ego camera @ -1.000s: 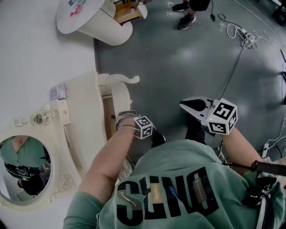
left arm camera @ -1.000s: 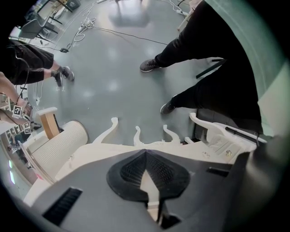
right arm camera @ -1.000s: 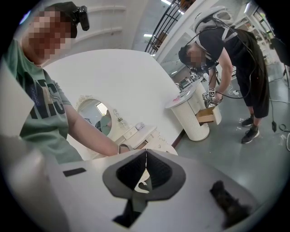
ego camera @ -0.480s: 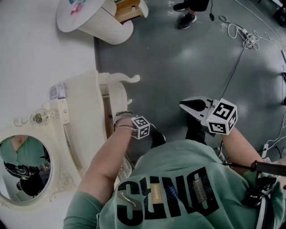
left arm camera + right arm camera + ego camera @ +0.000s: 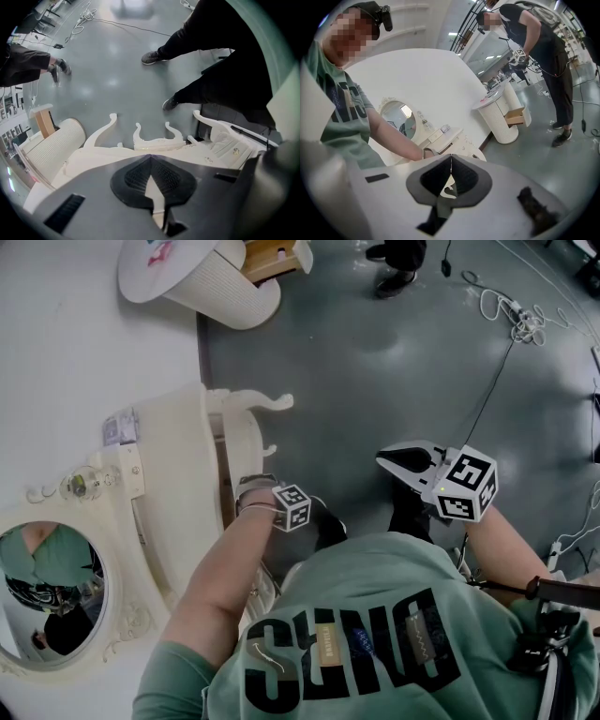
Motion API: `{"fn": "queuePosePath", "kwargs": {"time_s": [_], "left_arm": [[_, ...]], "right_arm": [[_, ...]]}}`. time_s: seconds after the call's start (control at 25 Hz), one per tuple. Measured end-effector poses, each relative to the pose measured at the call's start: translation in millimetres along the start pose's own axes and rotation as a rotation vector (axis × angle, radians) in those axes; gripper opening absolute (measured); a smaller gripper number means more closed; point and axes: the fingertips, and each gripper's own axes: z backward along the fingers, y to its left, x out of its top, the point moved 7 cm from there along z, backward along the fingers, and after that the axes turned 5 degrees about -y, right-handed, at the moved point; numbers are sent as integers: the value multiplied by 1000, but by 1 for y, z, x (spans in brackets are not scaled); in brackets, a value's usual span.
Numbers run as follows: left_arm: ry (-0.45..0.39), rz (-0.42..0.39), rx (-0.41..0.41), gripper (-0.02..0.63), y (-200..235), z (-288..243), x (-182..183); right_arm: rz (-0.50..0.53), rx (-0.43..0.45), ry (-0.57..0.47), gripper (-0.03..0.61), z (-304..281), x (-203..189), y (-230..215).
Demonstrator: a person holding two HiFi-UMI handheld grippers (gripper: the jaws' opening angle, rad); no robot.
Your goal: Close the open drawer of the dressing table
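The cream dressing table (image 5: 173, 474) with its oval mirror (image 5: 52, 592) stands at the left. Its curved drawer front (image 5: 251, 442) sticks out a little, with a narrow brown gap behind it. My left gripper (image 5: 151, 157) is shut and empty, with its tips right at the drawer front's upper edge (image 5: 154, 143); whether they touch cannot be told. In the head view only its marker cube (image 5: 292, 507) and my wrist show beside the drawer. My right gripper (image 5: 398, 463) hangs shut and empty over the grey floor, away from the table; its closed tips (image 5: 451, 157) face the table.
A white ribbed round cabinet (image 5: 220, 292) with a pulled-out wooden drawer (image 5: 272, 259) stands further along the wall. Another person (image 5: 543, 47) stands beyond it. Cables (image 5: 511, 315) trail over the floor at the right. A small jar (image 5: 80, 486) and a box (image 5: 122, 430) sit on the tabletop.
My left hand and its marker cube have moved left toward the table. The drawer front has gone in with it, and the brown gap is narrower. The right gripper has stayed put.
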Motion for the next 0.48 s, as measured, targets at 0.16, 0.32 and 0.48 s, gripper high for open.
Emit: {"fn": "queuePosePath", "kwargs": {"time_s": [0.16,0.32,0.48], "left_arm": [[18,-1,-17,7,-8,-7,-5],[38,2,-28,8,-14,-13,-14],[49,-4,-26,8,-17,-16,-16]], "right_arm": [[1,2,9,12,-2,0,1],[3,7,10,11,-6,0,2],[6,10,16,12,-9,1,1]]}}
